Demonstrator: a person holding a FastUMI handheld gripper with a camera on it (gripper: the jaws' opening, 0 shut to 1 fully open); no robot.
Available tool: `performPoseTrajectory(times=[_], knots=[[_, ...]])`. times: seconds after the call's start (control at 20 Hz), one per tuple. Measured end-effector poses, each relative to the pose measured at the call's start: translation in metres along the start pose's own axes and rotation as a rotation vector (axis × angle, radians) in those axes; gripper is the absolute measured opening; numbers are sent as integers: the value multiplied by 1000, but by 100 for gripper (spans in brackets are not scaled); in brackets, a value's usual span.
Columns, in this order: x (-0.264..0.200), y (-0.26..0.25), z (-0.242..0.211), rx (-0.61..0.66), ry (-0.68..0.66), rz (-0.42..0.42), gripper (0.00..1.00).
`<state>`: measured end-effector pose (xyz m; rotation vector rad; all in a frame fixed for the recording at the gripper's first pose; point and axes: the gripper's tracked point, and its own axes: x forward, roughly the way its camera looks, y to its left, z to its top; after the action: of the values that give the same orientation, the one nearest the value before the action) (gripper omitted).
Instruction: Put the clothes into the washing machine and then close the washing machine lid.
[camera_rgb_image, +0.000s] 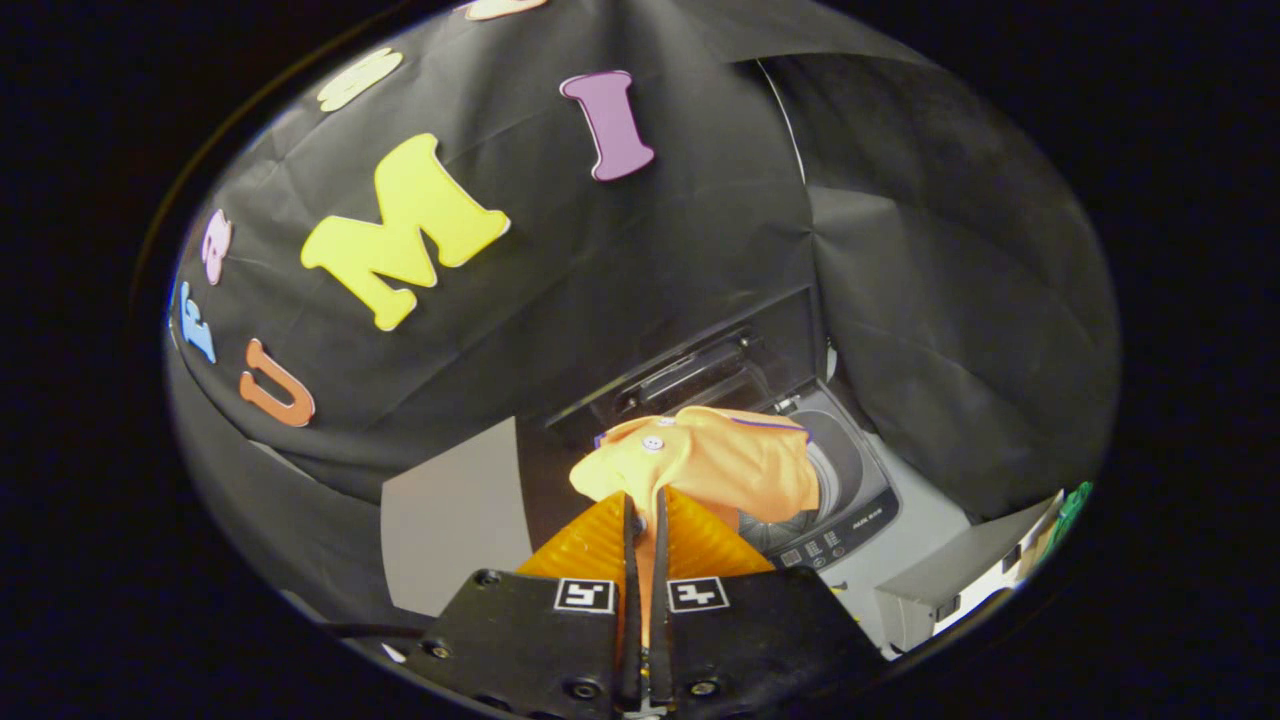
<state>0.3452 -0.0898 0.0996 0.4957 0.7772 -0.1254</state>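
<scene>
Black cloth (560, 260) hangs as the booth wall, creased and folded, its surface catching a dull sheen from light falling from above. A second stretch of the same cloth (960, 300) hangs beside it, meeting the first at a vertical seam (800, 170), and it sags in broad folds. Below the first cloth stands a plain grey panel (455, 520), flat and matte, its top edge tucked under the hem of the cloth. Low down under the second cloth sits a grey box (950, 580) with a pale top face. Just past it lies something green (1068, 512), too small to make out.
</scene>
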Motion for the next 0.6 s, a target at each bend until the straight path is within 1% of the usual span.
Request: performPoseTrajectory(times=[0.3, 0.6], knots=[[50, -34, -1, 17, 80, -6, 7], [99, -55, -16, 25, 146, -18, 6]])
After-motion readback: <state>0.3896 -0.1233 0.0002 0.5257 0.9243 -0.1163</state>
